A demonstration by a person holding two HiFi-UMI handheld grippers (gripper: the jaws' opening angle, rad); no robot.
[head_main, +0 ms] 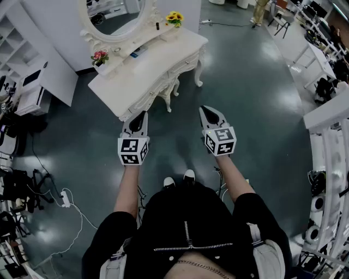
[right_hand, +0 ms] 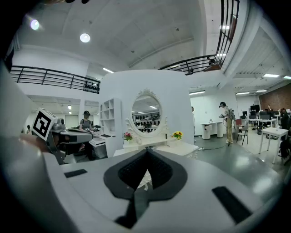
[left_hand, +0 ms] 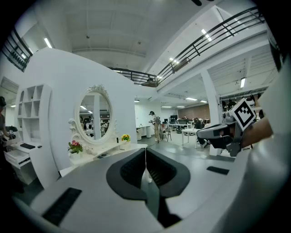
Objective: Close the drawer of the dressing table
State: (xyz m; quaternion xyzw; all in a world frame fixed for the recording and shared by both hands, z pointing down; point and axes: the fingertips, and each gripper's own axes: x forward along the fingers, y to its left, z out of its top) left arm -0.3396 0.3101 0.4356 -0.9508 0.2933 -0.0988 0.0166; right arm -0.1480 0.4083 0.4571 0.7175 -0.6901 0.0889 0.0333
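Observation:
The white dressing table (head_main: 144,65) with an oval mirror (head_main: 112,16) stands ahead of me; pink flowers (head_main: 100,56) and yellow flowers (head_main: 174,17) sit on its top. I cannot tell from here whether a drawer on its front (head_main: 163,82) stands out. My left gripper (head_main: 143,114) hovers just short of the table's near corner, jaws together and empty. My right gripper (head_main: 206,109) is level with it, farther right over bare floor, also shut on nothing. The left gripper view shows the table (left_hand: 109,152) beyond the closed tips (left_hand: 145,150); the right gripper view shows it (right_hand: 177,148) past its own (right_hand: 146,150).
A white shelf unit (head_main: 43,76) stands left of the table, with cables and a power strip (head_main: 65,199) on the dark floor beside it. White desks (head_main: 316,54) and railings line the right side. People stand far off in the hall.

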